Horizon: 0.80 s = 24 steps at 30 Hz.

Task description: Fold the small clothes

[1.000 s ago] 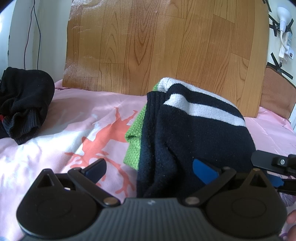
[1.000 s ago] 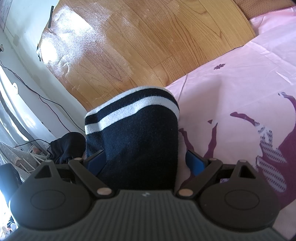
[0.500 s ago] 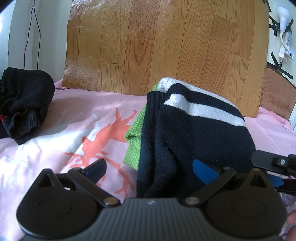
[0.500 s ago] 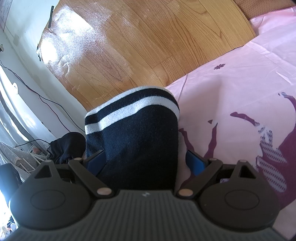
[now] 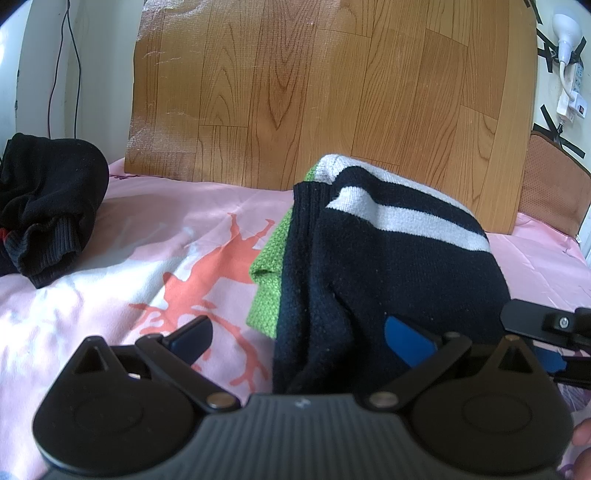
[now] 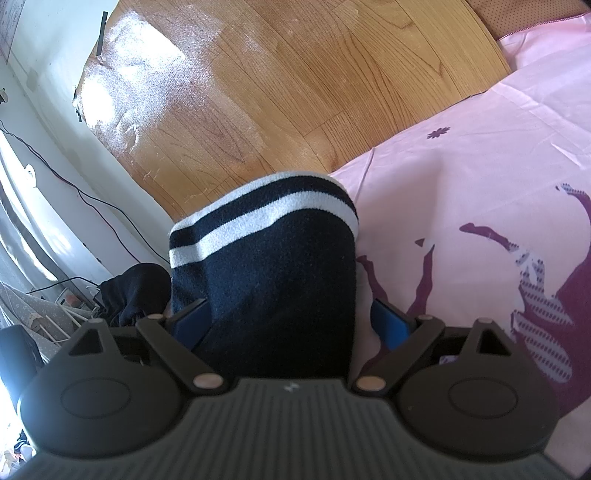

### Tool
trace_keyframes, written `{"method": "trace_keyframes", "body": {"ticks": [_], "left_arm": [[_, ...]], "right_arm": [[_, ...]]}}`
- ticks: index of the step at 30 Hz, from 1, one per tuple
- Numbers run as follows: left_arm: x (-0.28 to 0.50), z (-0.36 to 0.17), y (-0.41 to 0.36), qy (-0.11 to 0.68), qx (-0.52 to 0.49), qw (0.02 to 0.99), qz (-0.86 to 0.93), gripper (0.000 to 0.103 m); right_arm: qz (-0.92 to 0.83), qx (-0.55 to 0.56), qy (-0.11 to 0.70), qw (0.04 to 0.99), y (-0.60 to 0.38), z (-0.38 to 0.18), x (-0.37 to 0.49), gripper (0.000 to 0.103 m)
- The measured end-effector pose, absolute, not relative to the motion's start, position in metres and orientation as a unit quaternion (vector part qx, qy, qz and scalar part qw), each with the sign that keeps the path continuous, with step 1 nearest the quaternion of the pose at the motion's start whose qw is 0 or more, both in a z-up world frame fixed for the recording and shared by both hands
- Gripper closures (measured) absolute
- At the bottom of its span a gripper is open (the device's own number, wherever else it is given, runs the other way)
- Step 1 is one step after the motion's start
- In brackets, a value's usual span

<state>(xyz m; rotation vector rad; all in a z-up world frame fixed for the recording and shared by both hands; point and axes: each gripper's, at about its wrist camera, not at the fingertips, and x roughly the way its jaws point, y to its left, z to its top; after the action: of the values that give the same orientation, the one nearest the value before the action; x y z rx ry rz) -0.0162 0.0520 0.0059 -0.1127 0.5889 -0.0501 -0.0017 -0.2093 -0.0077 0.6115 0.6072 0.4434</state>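
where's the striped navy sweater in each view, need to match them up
Left wrist: the navy sweater fills centre-right, on a green cloth.
Right wrist: the navy sweater sits centre, running down between the claw's fingers.
Shared landmark: the wood-grain board stands behind it in both.

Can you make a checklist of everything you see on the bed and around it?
Surface: pink sheet with a coral print.
Job's things: navy striped knit lying on a green knit.
Clutter: black garment at far left.
Grippers: left hand-held gripper open over the navy knit's edge; right hand-held gripper open, astride the navy knit.
Cables: black wire on the wall.
Surroundings: wood-look board, white lamp.
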Motion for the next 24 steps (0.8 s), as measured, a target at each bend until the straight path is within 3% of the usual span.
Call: {"method": "trace_keyframes", "body": {"ticks": [24], "left_arm": [[-0.0119,0.0031,0.0582,0.304,-0.08,0.949,-0.036,0.0]], "right_arm": [[0.214,0.294,0.291,0.885,-0.2092,-0.0079,-0.002,0.007]]}}
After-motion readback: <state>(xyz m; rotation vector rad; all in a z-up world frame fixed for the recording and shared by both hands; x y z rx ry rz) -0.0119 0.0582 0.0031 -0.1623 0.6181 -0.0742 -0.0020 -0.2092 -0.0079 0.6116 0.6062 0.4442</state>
